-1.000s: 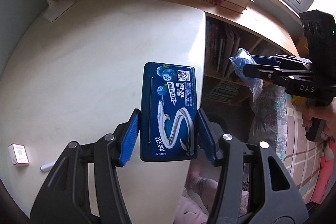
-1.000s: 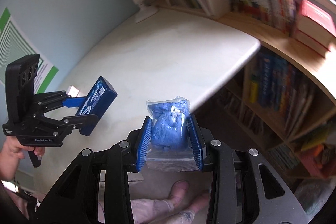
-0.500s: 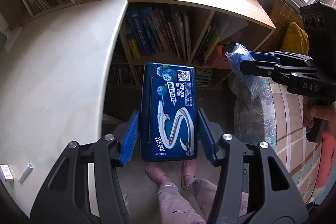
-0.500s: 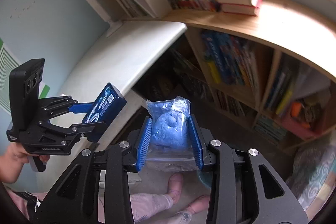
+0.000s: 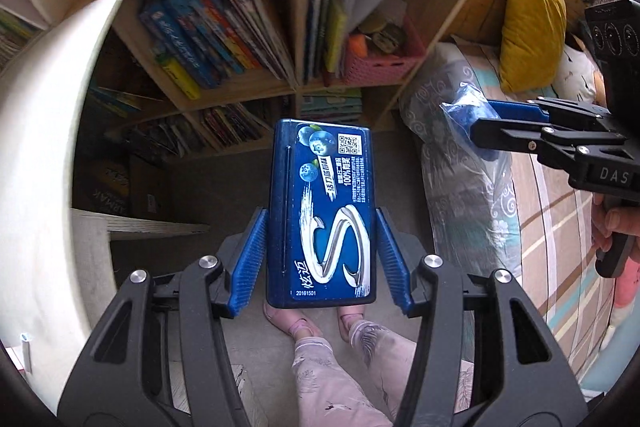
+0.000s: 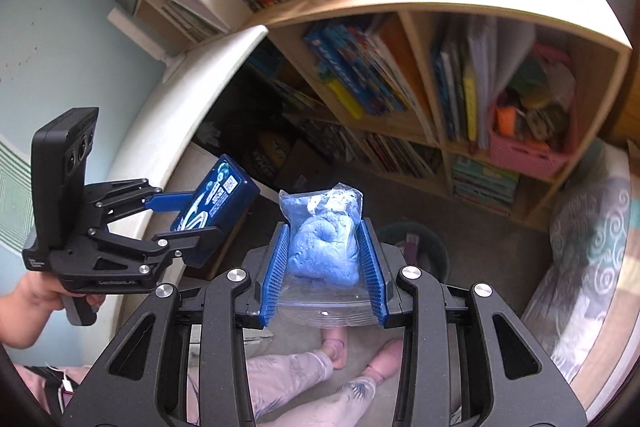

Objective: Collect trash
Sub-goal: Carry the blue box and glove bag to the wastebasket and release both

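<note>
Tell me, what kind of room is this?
Probably a bedroom or study at home. There is a wooden bookshelf packed with books, a white desk, and what looks like a bed with a yellow pillow.

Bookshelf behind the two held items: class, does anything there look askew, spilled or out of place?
Nothing is spilled. The books in the upper left cubby lean sharply instead of standing upright, and the pink basket is heaped with jumbled odds and ends. The blue tin and the bag of blue material sit squarely in their tongs.
</note>
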Action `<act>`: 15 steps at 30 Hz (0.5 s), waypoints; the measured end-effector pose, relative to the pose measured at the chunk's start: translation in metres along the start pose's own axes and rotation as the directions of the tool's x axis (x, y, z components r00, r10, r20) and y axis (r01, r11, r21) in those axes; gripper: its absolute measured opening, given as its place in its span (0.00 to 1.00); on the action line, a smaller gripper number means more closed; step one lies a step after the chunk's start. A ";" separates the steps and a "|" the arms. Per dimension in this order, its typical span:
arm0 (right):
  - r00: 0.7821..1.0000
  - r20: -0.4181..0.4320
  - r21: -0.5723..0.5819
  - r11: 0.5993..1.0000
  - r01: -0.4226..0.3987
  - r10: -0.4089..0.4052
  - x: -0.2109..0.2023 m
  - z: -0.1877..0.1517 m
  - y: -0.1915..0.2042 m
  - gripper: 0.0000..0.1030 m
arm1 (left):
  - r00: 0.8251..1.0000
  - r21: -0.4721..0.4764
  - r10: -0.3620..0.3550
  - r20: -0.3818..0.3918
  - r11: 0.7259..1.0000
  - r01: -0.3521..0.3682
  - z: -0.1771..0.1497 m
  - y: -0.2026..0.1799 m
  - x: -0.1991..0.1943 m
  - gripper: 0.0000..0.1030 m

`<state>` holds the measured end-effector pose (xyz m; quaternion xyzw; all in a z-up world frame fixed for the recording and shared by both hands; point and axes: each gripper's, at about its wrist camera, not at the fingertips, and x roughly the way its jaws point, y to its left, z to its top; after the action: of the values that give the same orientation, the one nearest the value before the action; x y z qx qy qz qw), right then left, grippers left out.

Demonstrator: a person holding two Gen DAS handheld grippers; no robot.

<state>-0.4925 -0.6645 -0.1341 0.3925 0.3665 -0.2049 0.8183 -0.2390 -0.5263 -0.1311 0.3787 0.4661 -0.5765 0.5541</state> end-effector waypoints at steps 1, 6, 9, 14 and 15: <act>1.000 -0.004 0.012 1.000 0.000 0.000 0.002 -0.004 -0.004 0.36 | 1.000 0.005 -0.001 -0.010 1.000 0.001 -0.001 -0.003 0.005 0.49; 0.999 -0.037 0.063 0.998 -0.009 0.011 0.021 -0.024 -0.026 0.36 | 0.998 0.022 -0.012 -0.057 1.000 0.013 -0.004 -0.011 0.040 0.50; 0.998 -0.060 0.101 0.995 -0.015 0.021 0.041 -0.035 -0.039 0.36 | 0.996 0.026 -0.019 -0.086 0.999 0.022 -0.007 -0.014 0.067 0.50; 0.996 -0.086 0.144 0.990 -0.016 0.029 0.075 -0.050 -0.058 0.36 | 0.990 0.031 -0.024 -0.136 0.999 0.028 -0.013 -0.013 0.109 0.50; 0.996 -0.088 0.146 0.989 -0.015 0.028 0.082 -0.053 -0.061 0.36 | 0.989 0.031 -0.028 -0.144 0.999 0.033 -0.014 -0.012 0.118 0.50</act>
<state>-0.5008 -0.6635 -0.2491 0.4638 0.3828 -0.2042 0.7724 -0.2642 -0.5467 -0.2457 0.4210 0.5008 -0.5638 0.5040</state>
